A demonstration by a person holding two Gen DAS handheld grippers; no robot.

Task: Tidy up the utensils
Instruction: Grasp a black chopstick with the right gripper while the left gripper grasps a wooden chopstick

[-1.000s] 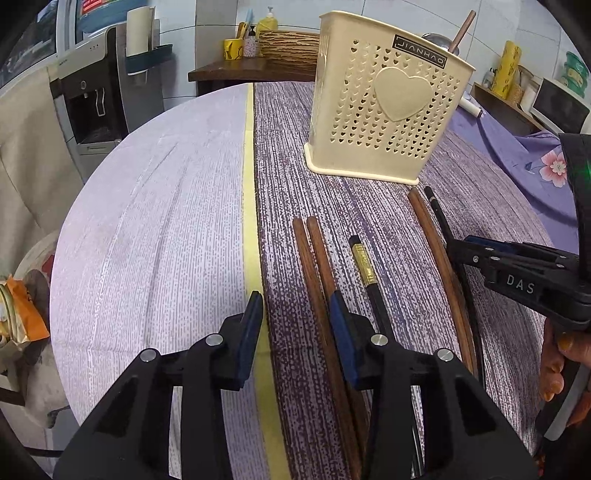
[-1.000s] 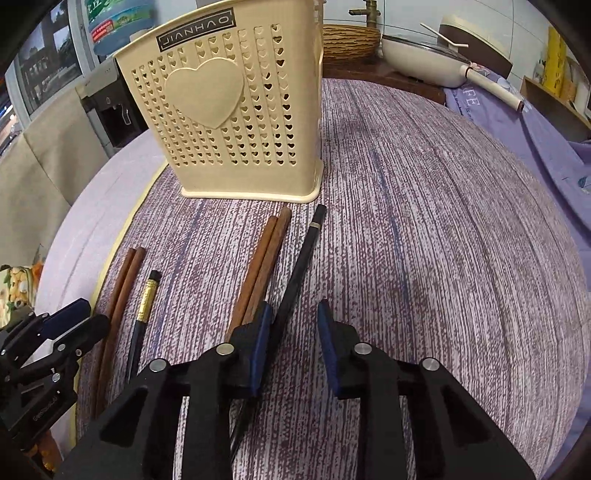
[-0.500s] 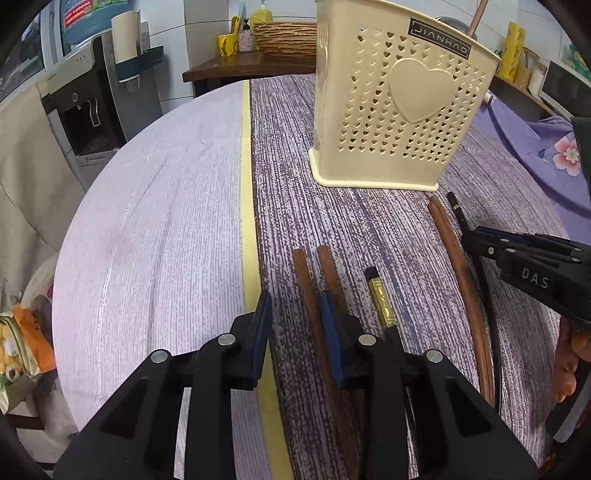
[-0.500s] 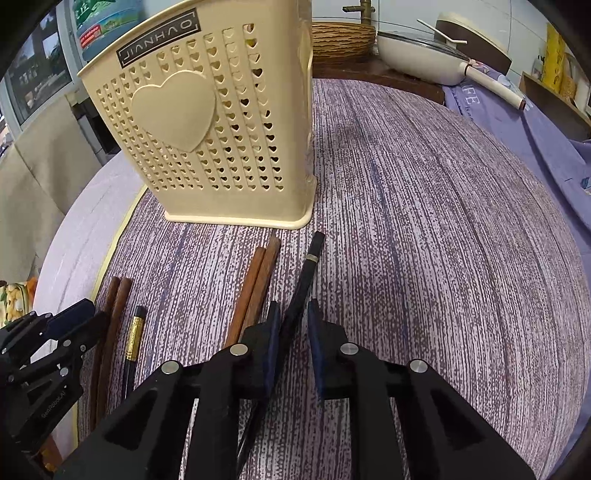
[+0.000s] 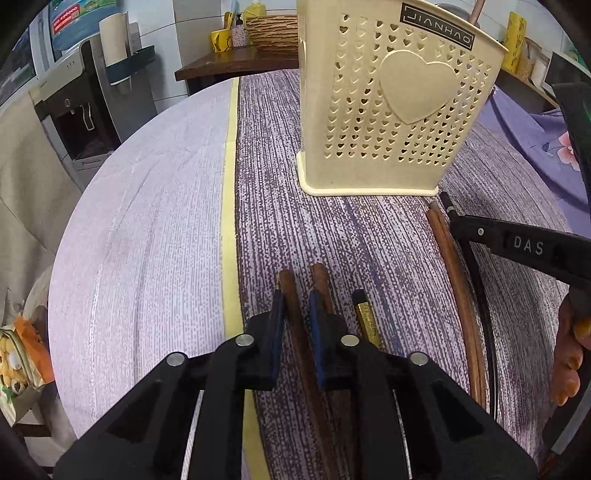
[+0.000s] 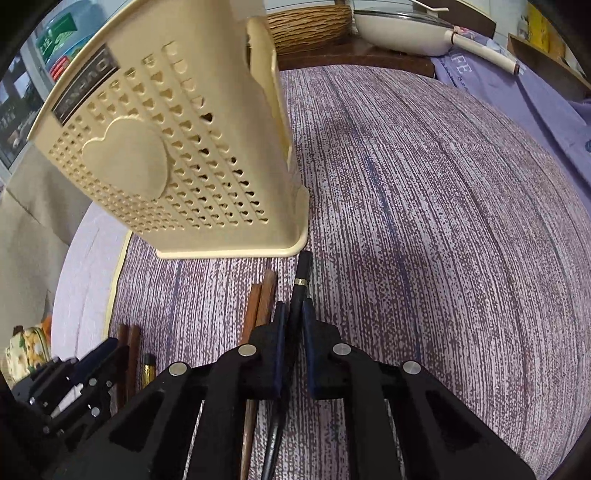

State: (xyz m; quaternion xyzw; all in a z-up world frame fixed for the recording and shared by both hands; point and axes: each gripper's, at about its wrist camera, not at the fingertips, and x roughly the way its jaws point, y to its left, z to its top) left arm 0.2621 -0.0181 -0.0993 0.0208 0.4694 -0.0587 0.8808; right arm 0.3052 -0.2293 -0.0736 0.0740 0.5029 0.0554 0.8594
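A cream perforated utensil holder (image 5: 388, 107) with a heart stands on the purple tablecloth; it also shows in the right wrist view (image 6: 170, 162). My left gripper (image 5: 295, 317) is shut on a brown wooden chopstick (image 5: 286, 282); its twin (image 5: 320, 277) lies just right, then a black chopstick with a gold band (image 5: 364, 314). My right gripper (image 6: 294, 325) is shut on a black chopstick (image 6: 303, 269) lying on the cloth. A brown chopstick pair (image 6: 262, 299) lies just left of it, also in the left wrist view (image 5: 450, 266).
A yellow stripe (image 5: 229, 206) runs along the tablecloth left of the chopsticks. A water dispenser (image 5: 81, 107) stands beyond the table's left edge. A white pan (image 6: 402, 33) and a wicker basket (image 6: 310, 26) sit on a counter behind the table.
Both grippers moved forward along the chopsticks toward the holder and closed, the left on a brown chopstick and the right on the black one.
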